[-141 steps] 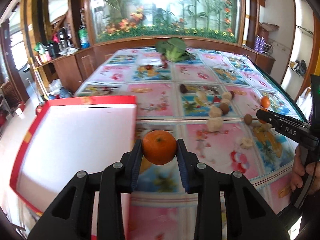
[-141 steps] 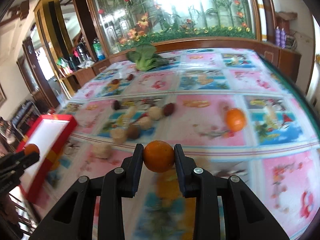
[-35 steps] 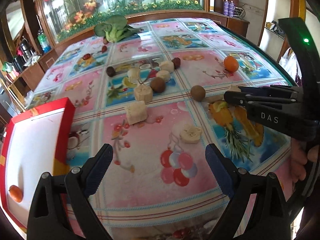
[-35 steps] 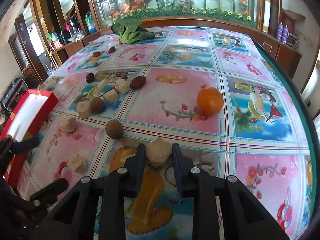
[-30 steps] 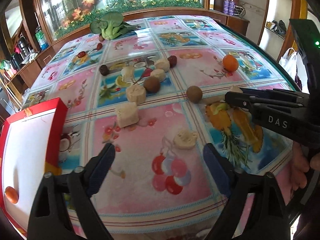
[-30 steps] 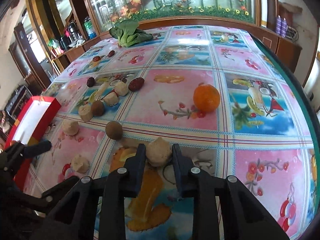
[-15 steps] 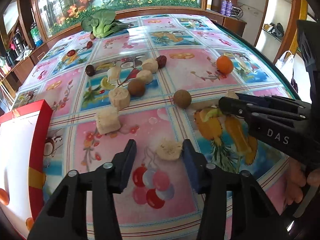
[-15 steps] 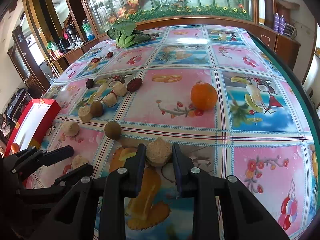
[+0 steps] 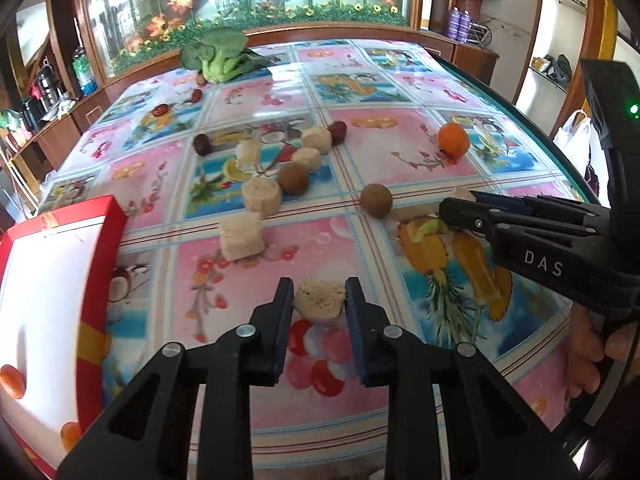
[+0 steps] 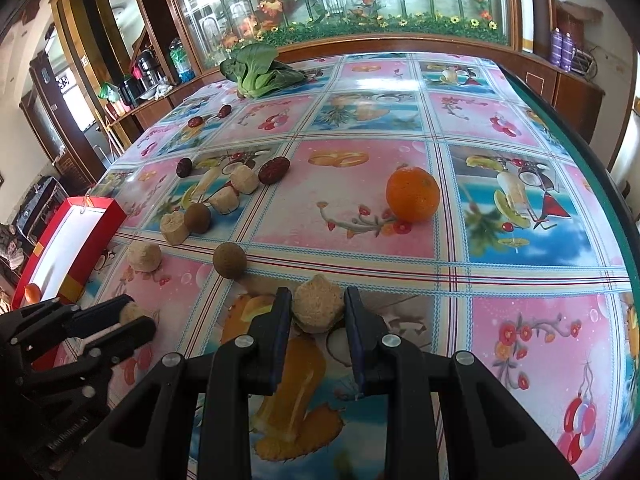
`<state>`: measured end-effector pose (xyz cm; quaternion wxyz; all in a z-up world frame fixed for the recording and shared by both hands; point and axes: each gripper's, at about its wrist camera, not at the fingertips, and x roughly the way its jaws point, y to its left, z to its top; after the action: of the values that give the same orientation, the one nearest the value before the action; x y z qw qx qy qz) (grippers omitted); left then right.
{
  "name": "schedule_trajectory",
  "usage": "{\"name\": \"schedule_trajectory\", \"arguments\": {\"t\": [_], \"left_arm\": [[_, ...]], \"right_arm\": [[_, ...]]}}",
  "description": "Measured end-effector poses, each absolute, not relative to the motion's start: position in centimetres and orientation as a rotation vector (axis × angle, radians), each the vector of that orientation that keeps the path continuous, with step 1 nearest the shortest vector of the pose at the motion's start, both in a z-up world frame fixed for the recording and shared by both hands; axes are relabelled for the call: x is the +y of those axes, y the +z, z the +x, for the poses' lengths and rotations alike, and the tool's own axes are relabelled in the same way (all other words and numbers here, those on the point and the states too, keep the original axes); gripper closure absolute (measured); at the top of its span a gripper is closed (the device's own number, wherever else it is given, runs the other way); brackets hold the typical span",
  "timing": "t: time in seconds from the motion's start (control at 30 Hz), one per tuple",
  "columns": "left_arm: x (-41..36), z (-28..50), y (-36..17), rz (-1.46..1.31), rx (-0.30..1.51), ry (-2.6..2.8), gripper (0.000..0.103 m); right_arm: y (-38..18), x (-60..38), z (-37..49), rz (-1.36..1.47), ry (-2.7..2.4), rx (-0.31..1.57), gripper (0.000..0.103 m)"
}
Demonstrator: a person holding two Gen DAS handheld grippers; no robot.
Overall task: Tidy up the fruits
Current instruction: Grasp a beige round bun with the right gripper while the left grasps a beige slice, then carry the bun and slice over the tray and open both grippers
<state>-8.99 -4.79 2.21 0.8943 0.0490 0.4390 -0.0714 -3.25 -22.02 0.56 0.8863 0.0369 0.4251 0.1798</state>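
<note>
Both chunks are pinched now: my left fingers (image 9: 319, 309) just closed on theirs (image 9: 320, 299), so lift next.

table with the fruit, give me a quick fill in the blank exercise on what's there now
1. Each claw is shut on a pale ____ chunk: left claw, right claw.
2. The box at the table's left edge has a ____ rim.
3. The lone orange sits on the ____, not in the box.
4. The leafy greens lie at the ____ end of the table.

Missing words: banana; red; table; far
</note>
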Motion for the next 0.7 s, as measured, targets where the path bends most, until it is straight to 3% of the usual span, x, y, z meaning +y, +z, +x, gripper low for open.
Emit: {"name": "schedule_trajectory", "arguments": {"t": [0.7], "left_arm": [[7.5,-15.3,7.5,-0.048,0.745,0.035,0.075]], "right_arm": [[1.8,-25.2,-3.2,0.238,0.245,0.761,0.077]]}}
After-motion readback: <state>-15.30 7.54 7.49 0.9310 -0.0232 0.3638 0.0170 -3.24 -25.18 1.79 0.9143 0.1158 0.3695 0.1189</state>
